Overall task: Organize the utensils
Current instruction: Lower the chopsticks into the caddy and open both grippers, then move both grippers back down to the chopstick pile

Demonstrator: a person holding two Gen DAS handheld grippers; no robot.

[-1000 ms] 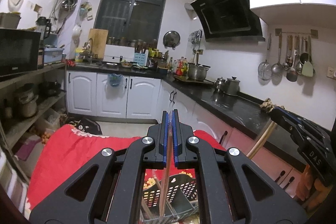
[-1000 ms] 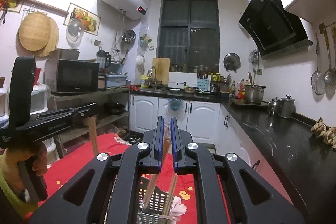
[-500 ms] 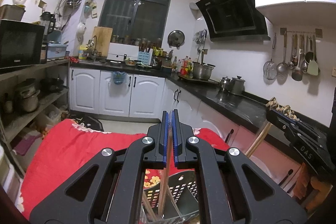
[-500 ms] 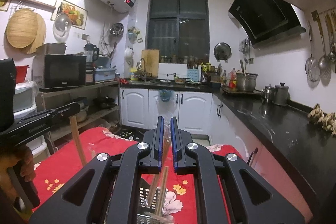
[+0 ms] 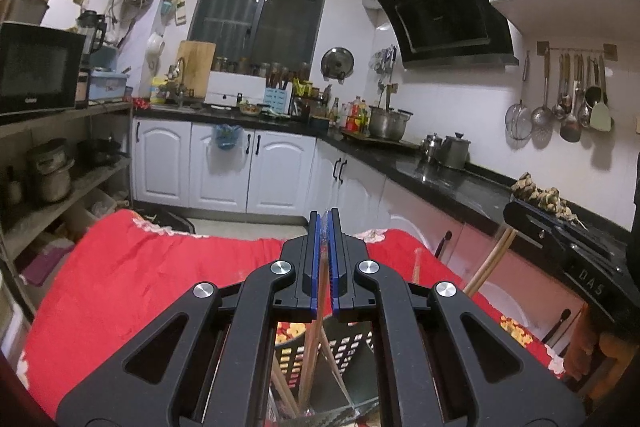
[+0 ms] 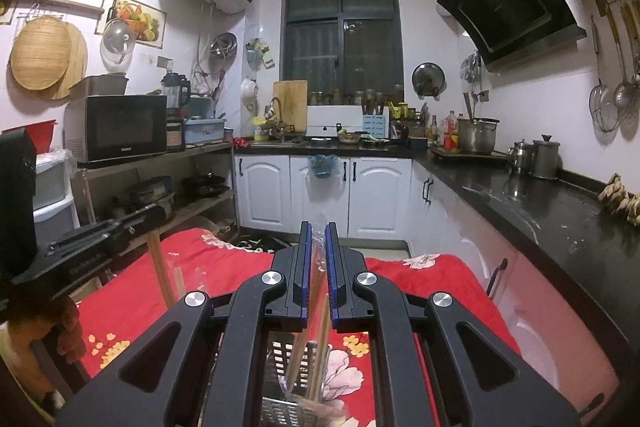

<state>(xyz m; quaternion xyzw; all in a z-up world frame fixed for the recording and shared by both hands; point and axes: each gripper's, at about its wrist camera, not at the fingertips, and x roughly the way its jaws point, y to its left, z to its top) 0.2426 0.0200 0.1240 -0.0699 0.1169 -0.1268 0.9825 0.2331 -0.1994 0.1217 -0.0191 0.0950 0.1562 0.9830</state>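
Note:
My left gripper [image 5: 325,223] is shut on wooden chopsticks [image 5: 311,359] that hang down into a dark perforated utensil basket [image 5: 348,343] on the red cloth. My right gripper [image 6: 314,233] is shut on a clear-wrapped bundle of wooden chopsticks [image 6: 308,343], held over a metal perforated utensil holder [image 6: 280,359]. The right gripper also shows at the right edge of the left wrist view [image 5: 560,243], its chopsticks [image 5: 490,259] slanting down. The left gripper shows at the left of the right wrist view [image 6: 104,235] with its chopsticks [image 6: 160,271].
A table under a red floral cloth [image 5: 132,279] lies below both grippers. A black counter [image 6: 540,203] with pots runs along the right. White cabinets [image 6: 320,195] stand at the back. Open shelves with a microwave [image 6: 116,131] stand at the left.
Both grippers have tilted and dropped slightly with their chopsticks. The right gripper's chopsticks sit lower over the holder, and the left gripper's stay in the basket.

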